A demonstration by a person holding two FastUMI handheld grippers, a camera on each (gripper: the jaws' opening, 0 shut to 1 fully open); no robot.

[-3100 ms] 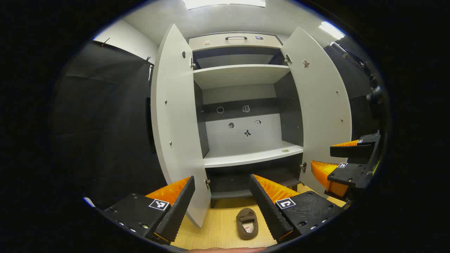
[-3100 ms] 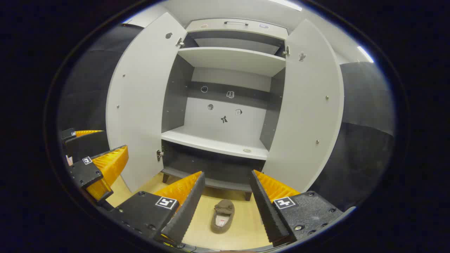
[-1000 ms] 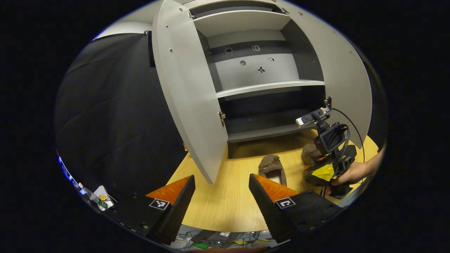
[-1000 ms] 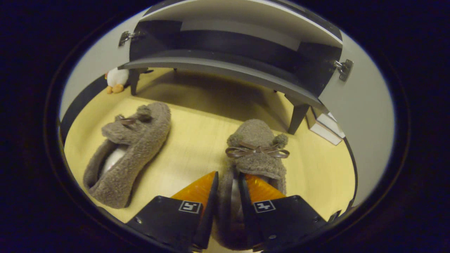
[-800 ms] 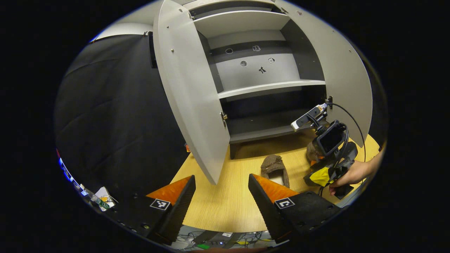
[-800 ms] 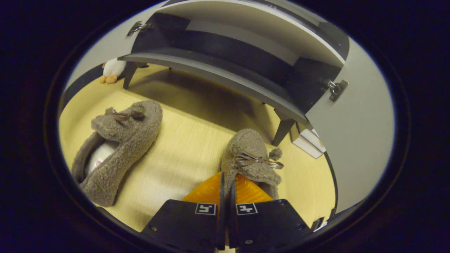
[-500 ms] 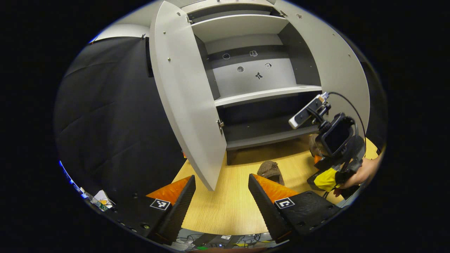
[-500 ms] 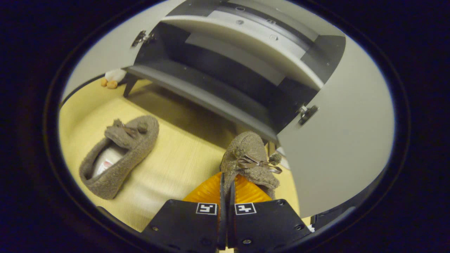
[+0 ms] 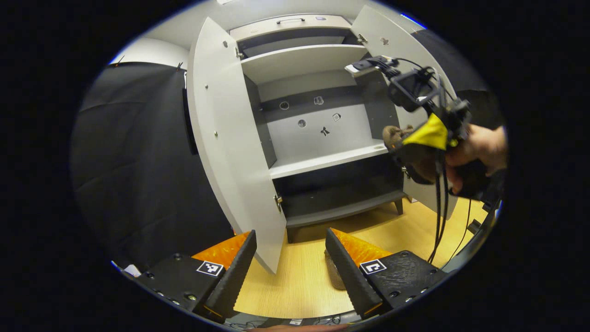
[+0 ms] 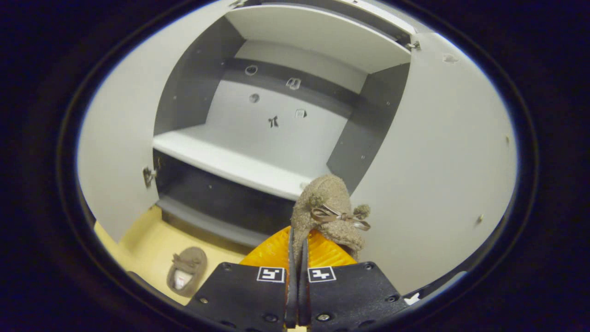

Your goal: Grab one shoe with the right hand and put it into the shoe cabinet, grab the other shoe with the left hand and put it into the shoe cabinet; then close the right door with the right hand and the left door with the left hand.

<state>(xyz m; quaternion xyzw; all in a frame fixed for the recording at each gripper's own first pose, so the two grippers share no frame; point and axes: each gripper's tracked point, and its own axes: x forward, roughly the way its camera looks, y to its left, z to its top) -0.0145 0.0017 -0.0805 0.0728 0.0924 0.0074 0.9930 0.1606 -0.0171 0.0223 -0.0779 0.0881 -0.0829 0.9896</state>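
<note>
your right gripper (image 10: 297, 251) has its fingers pinched tight together on the edge of one brown fuzzy shoe (image 10: 328, 210), toe and bow pointing away from you. that shoe is lifted off the floor, in front of the open shoe cabinet (image 10: 281, 133), at about the height of the middle shelf (image 10: 226, 163) and toward its right end, next to the inner face of the right door (image 10: 438, 152). can't tell whether the toe is over the shelf or just short of it. in the left gripper view the same right gripper (image 9: 405, 143) sits far right, your hand (image 9: 474, 150) wrapped on its handle, cables hanging down, a bit of the brown shoe (image 9: 392, 134) peeking out at its front by the shelf edge (image 9: 322, 161).

your left gripper (image 9: 290, 256) is low and near, fingers spread wide, holding nothing. the other shoe (image 9: 333, 275) lies on the yellow wood floor (image 9: 299, 286) just behind the right finger of that gripper, mostly hidden by it. in the right gripper view that other shoe (image 10: 186, 276) lies flat on the floor at lower left, in front of the cabinet's bottom shelf (image 10: 207, 223), well apart from the held one.

both doors stand open: left door (image 9: 226, 152) swings out toward you, its lower corner between the left gripper's fingers in the left gripper view. small stickers dot the cabinet's back panel (image 9: 318, 127). upper shelf (image 9: 299, 62) is bare, a drawer with a handle (image 9: 290, 20) sits on top.
</note>
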